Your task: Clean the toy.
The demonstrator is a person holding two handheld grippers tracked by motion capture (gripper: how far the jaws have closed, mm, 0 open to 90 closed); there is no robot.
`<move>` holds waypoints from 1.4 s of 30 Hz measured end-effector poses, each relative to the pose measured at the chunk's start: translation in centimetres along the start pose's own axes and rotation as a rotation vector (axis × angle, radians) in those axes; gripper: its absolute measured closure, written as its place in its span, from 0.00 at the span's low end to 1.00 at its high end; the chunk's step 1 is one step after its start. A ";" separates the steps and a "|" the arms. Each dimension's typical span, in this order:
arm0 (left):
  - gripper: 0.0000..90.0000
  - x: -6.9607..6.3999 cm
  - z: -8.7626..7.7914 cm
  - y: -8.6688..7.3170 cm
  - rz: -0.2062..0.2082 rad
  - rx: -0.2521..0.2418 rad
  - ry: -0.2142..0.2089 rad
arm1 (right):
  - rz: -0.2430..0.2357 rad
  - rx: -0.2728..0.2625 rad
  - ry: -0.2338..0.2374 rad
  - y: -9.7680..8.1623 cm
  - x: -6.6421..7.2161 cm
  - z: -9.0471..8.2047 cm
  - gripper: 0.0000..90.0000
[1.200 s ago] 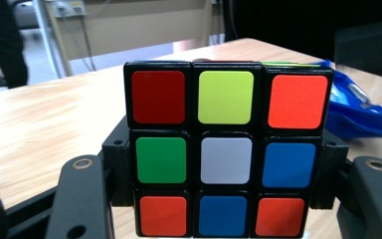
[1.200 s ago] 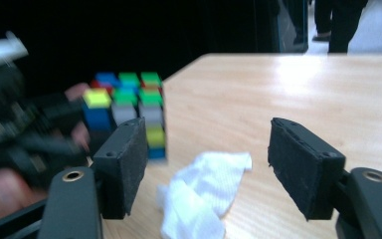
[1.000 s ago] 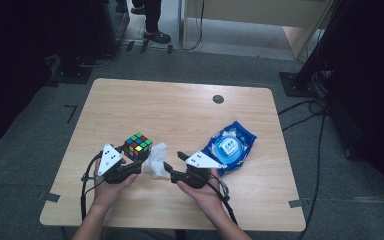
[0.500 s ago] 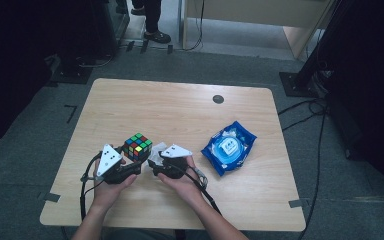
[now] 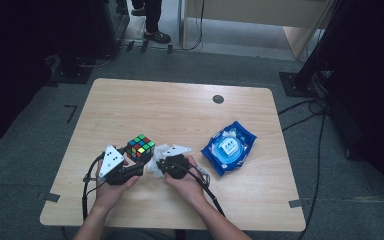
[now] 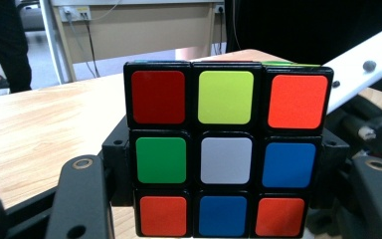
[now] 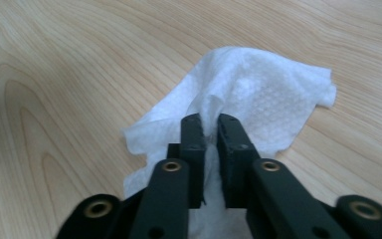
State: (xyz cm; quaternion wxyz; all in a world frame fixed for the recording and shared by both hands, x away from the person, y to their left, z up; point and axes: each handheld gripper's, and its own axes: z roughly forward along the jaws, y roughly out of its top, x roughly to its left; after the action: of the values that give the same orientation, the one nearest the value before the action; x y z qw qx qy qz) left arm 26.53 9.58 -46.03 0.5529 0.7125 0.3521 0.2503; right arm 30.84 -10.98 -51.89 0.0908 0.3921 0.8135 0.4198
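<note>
A scrambled Rubik's cube stands on the wooden table toward the front left. My left gripper is shut on it, and in the left gripper view the cube sits between the jaws with their pads against its sides. Just right of the cube lies a crumpled white wipe. My right gripper has just been closing its jaws and now pinches a raised fold of the wipe. There the right gripper shows a thin slit between its tips with the fold caught in it.
A blue wipe packet lies flat to the right of my hands. A round cable hole is near the table's far edge. A person's feet stand on the floor beyond the table. Cables trail at the right.
My right hand has moved left and a little down, from near the blue packet to the wipe beside the cube, and its jaws have shut on the wipe. The left hand has kept still.
</note>
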 end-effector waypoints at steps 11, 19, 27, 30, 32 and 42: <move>0.38 -1.2 1.0 -0.7 0.007 0.026 -0.042 | 0.003 -0.184 -0.040 -0.7 -1.5 -6.8 0.99; 0.38 -3.1 2.0 -1.3 0.033 0.055 -0.099 | 0.031 -0.322 -0.040 -0.2 -1.7 -12.6 0.99; 0.38 -4.8 2.5 -1.7 0.070 0.075 -0.147 | 0.010 -0.391 0.047 1.2 0.3 -14.5 0.99; 0.38 -5.3 2.6 -1.8 0.083 0.078 -0.157 | -0.014 -0.406 0.117 1.4 1.3 -14.6 0.99; 0.38 -5.5 2.7 -1.8 0.087 0.079 -0.161 | -0.043 -0.408 0.149 1.4 2.1 -14.4 0.99; 0.38 -6.7 2.5 -1.5 0.119 0.059 -0.204 | -0.043 -0.389 0.193 1.0 2.3 -12.9 0.98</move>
State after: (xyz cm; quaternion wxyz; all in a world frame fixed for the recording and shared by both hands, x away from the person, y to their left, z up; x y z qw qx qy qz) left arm 23.84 3.02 -47.94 0.5490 0.7699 0.2580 0.1985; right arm 23.70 -16.85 -42.54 0.0955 0.3076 0.7303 0.6024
